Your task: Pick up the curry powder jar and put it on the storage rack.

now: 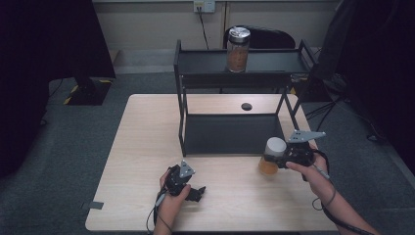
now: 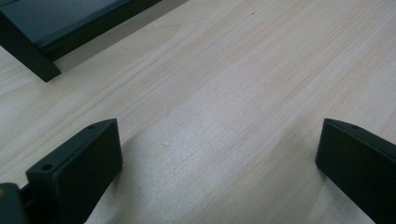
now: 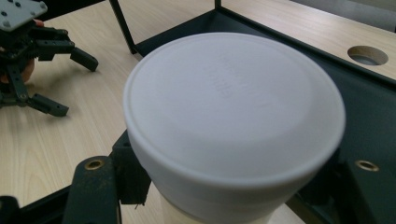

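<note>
jar (image 1: 272, 155): white lid, amber fill | right claw (image 1: 284, 157): pinching jar | left claw (image 1: 195, 192): spread

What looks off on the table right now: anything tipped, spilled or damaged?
Nothing stands out. The white-lidded jar sits upright in the right gripper, the glass jar stands upright on the black shelf rack's top tier, and the table shows no spills.

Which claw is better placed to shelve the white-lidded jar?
Right. The right claw is already shut on the white-lidded jar beside the rack; the left claw sits open and empty farther off.
</note>
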`<state>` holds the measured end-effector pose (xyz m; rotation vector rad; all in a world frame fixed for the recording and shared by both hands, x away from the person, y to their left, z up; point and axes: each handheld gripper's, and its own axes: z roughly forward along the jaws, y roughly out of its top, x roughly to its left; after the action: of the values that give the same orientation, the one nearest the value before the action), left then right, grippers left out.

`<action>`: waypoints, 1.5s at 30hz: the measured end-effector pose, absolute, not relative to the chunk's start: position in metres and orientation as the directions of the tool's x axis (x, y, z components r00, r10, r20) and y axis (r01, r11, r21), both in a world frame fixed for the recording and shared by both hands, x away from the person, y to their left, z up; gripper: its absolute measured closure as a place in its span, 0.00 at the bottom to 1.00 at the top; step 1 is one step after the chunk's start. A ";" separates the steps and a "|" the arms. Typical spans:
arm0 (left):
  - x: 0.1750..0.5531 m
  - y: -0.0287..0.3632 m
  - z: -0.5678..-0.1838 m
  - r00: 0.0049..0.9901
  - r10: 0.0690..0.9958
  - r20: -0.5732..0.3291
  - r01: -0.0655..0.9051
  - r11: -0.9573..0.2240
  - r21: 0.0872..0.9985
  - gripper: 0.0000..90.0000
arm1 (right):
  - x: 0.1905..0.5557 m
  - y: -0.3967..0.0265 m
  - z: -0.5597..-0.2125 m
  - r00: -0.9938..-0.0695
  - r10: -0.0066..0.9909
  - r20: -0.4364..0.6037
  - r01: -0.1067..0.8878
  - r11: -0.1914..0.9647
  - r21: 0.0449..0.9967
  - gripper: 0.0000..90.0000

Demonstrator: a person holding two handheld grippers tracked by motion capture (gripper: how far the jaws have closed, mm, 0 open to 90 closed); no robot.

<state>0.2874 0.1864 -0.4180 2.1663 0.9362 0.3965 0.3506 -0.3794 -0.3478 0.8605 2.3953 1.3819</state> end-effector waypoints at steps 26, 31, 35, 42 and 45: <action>0.286 0.186 -0.418 0.683 0.731 -0.006 0.504 -0.464 0.728 0.00 | 0.391 -0.352 -0.293 -0.811 0.583 0.049 0.351 0.417 0.838 0.38; 0.286 0.186 -0.418 0.682 0.731 -0.006 0.504 -0.464 0.728 0.00 | 0.399 -0.352 -0.281 -0.805 0.590 0.059 0.361 0.407 0.839 0.38; 0.286 0.186 -0.418 0.683 0.731 -0.006 0.504 -0.464 0.728 0.00 | 0.403 -0.352 -0.270 -0.800 0.598 0.042 0.352 0.412 0.841 0.38; 0.286 0.186 -0.418 0.683 0.731 -0.007 0.504 -0.464 0.728 0.00 | 0.408 -0.352 -0.250 -0.797 0.603 0.023 0.342 0.420 0.841 0.38; 0.286 0.186 -0.418 0.683 0.731 -0.007 0.504 -0.464 0.728 0.00 | 0.409 -0.352 -0.242 -0.798 0.603 0.016 0.336 0.421 0.842 0.38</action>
<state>0.2863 0.1857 -0.4180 2.1638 0.9436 0.3992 0.4092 -0.3522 -0.2418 0.8136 2.3910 1.3178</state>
